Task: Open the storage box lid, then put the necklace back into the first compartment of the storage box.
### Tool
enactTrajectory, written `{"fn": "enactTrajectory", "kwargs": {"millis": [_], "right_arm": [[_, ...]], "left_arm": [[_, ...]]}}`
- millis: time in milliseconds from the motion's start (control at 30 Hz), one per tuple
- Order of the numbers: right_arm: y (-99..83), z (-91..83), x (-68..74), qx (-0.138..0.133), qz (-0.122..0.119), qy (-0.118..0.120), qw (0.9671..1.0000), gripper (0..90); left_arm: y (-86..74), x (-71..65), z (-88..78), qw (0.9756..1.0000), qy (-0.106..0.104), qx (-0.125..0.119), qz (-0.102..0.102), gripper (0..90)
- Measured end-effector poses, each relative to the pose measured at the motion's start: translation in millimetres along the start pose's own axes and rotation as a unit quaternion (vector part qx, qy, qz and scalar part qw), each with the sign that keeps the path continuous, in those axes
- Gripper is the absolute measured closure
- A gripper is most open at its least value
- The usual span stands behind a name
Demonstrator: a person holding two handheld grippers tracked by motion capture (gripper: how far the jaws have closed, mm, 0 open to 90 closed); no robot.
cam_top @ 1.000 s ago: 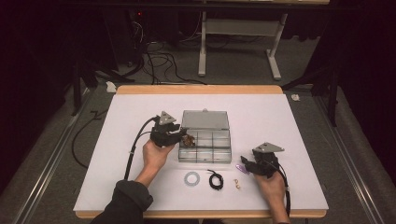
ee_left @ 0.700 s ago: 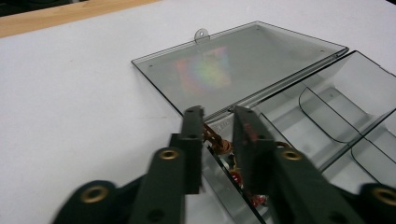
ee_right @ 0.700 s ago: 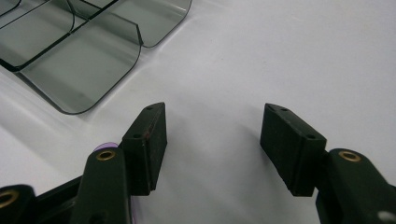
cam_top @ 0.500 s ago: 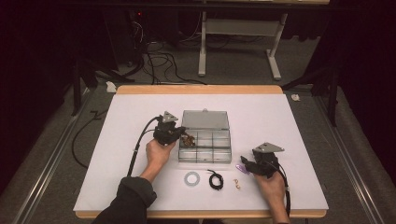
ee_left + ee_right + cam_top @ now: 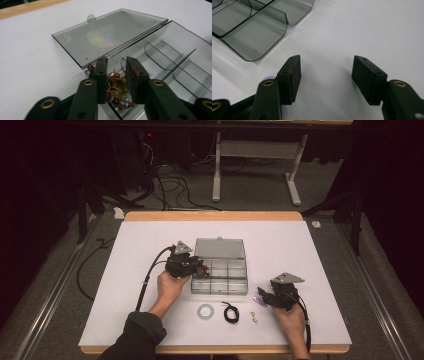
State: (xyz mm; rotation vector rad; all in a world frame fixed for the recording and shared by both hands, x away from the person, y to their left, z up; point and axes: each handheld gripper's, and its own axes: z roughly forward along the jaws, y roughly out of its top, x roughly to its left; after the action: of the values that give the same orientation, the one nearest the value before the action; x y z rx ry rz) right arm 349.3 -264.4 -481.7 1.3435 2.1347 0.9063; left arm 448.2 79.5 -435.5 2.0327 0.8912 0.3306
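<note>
Brass-coloured metal terminals with red ends (image 5: pixel 117 87) lie heaped in the near-left corner compartment of a smoky clear plastic organizer box (image 5: pixel 172 62), its lid (image 5: pixel 107 35) folded flat open on the white tabletop (image 5: pixel 145 250). The left tongs (image 5: pixel 117 72) hover over the heap, jaws narrowly parted after just opening, gripping nothing. The right tongs (image 5: pixel 325 72) gape wide and empty beside the box.
</note>
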Motion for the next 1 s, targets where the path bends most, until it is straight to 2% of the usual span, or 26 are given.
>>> {"fn": "enactTrajectory", "kwargs": {"millis": [133,267,467,667,800,1000], "right_arm": [[0.1,0.0,-0.7,0.001,-0.002,0.001,1.0000,41.2],[0.2,0.0,-0.6,0.001,0.000,0.001,1.0000,41.1],[0.1,0.1,-0.7,0.001,0.001,0.001,1.0000,40.9],[0.1,0.1,-0.8,0.001,0.000,0.001,1.0000,40.9],[0.1,0.1,-0.7,0.001,0.000,0.001,1.0000,40.9],[0.2,0.2,-0.6,0.001,0.001,0.000,1.0000,41.0]], "left_arm": [[-1.0,-2.5,-12.2,0.9999,-0.004,-0.011,-0.001,60.5],[-6.3,-3.1,-20.5,0.9999,-0.005,-0.011,-0.004,55.8],[-14.4,-5.2,-35.2,0.9997,-0.007,-0.021,-0.010,51.7],[-22.8,-15.6,-46.4,0.9994,-0.019,-0.028,-0.004,50.8],[-28.2,-24.8,-51.7,0.9984,-0.038,-0.042,-0.001,51.1],[-33.9,-35.9,-51.5,0.9971,-0.062,-0.043,0.001,50.6]]}}
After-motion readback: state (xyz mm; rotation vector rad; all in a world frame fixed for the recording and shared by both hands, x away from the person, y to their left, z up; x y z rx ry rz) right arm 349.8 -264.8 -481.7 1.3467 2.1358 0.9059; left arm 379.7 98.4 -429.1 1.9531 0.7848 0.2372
